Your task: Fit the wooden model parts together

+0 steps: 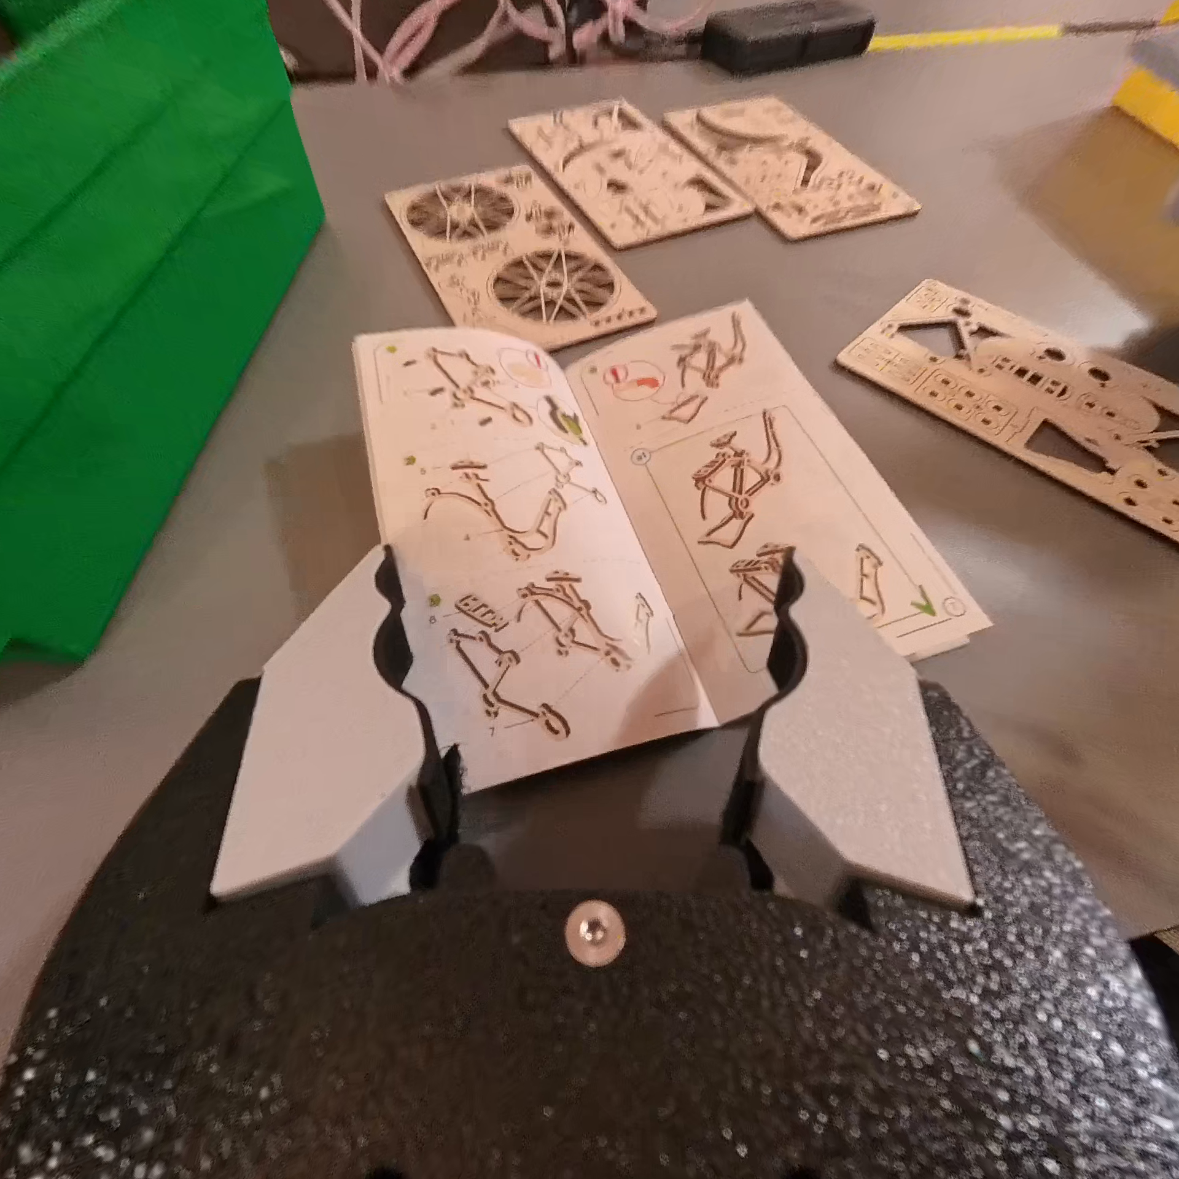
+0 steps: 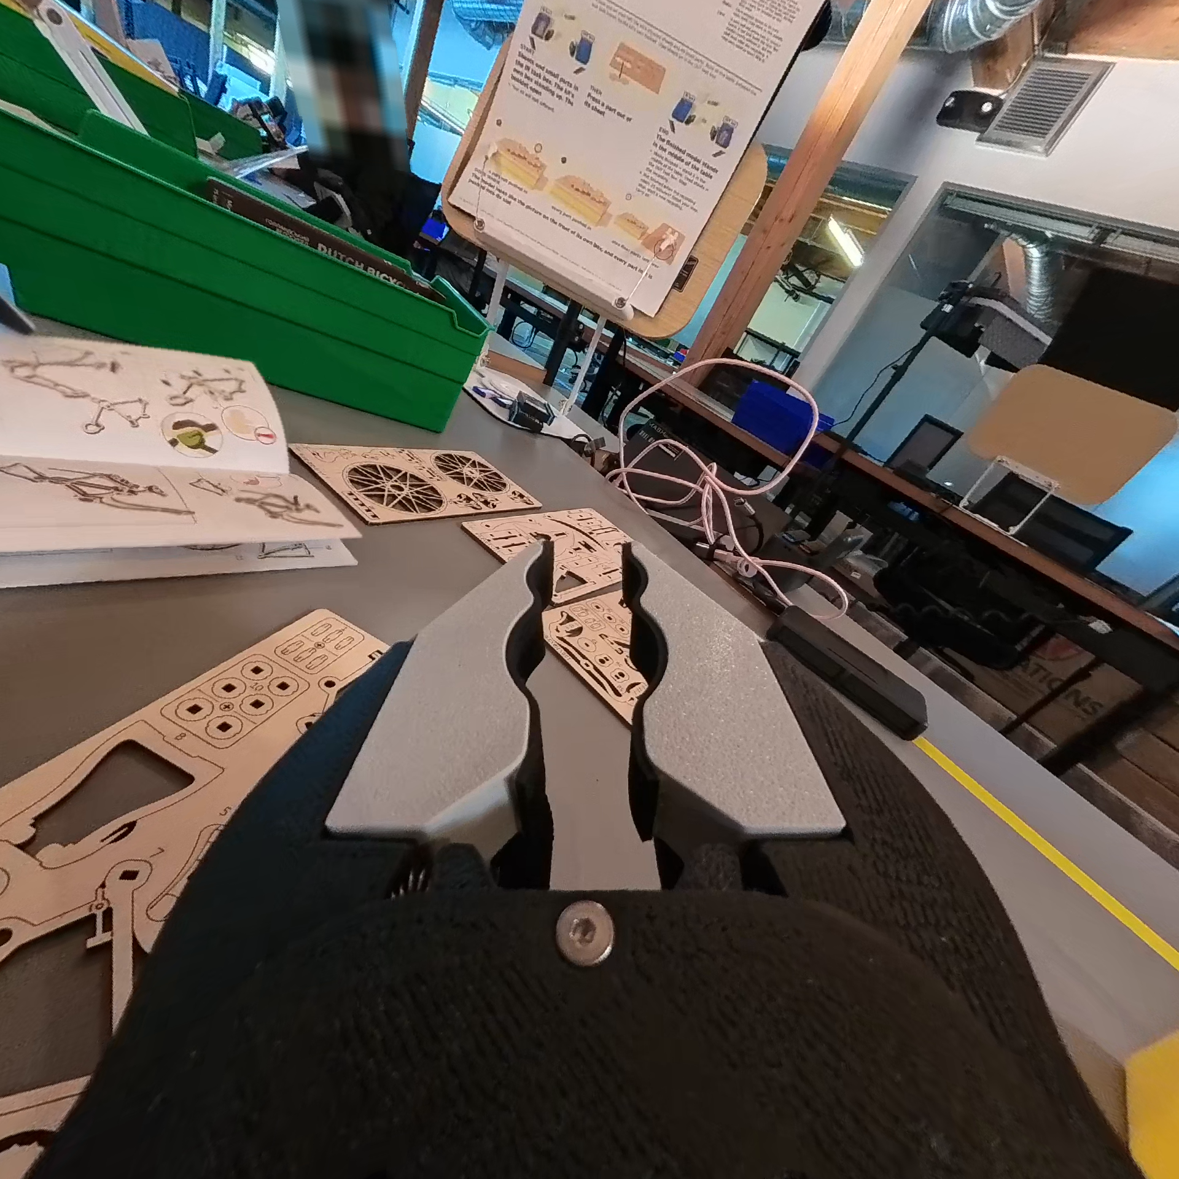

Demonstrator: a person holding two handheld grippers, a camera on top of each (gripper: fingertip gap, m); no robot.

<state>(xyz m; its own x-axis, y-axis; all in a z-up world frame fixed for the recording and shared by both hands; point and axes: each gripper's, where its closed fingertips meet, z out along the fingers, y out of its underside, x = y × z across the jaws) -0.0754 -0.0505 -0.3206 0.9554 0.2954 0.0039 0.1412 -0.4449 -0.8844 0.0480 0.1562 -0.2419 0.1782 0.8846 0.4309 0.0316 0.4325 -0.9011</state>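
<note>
An open instruction booklet [image 1: 574,510] lies on the grey table [image 1: 191,702], its left page curling up. Behind it lie a wooden sheet with two wheels [image 1: 517,255] and two more part sheets [image 1: 628,169] [image 1: 791,163]; another sheet [image 1: 1021,408] lies at the right. My left gripper [image 1: 590,561] is open and empty above the booklet's near edge. My right gripper [image 2: 585,550] is narrowly open and empty, low over a part sheet [image 2: 593,644]. The right wrist view also shows the wheel sheet [image 2: 415,481], a large sheet [image 2: 159,765] at lower left and the booklet [image 2: 140,459].
Green bins [image 2: 223,274] stand along the table's left side, also in the left wrist view [image 1: 127,287]. A board with an instruction page [image 2: 625,147] stands behind. A pink cable [image 2: 708,485] and a black box [image 2: 848,670] lie near the yellow-lined table edge [image 2: 1046,848].
</note>
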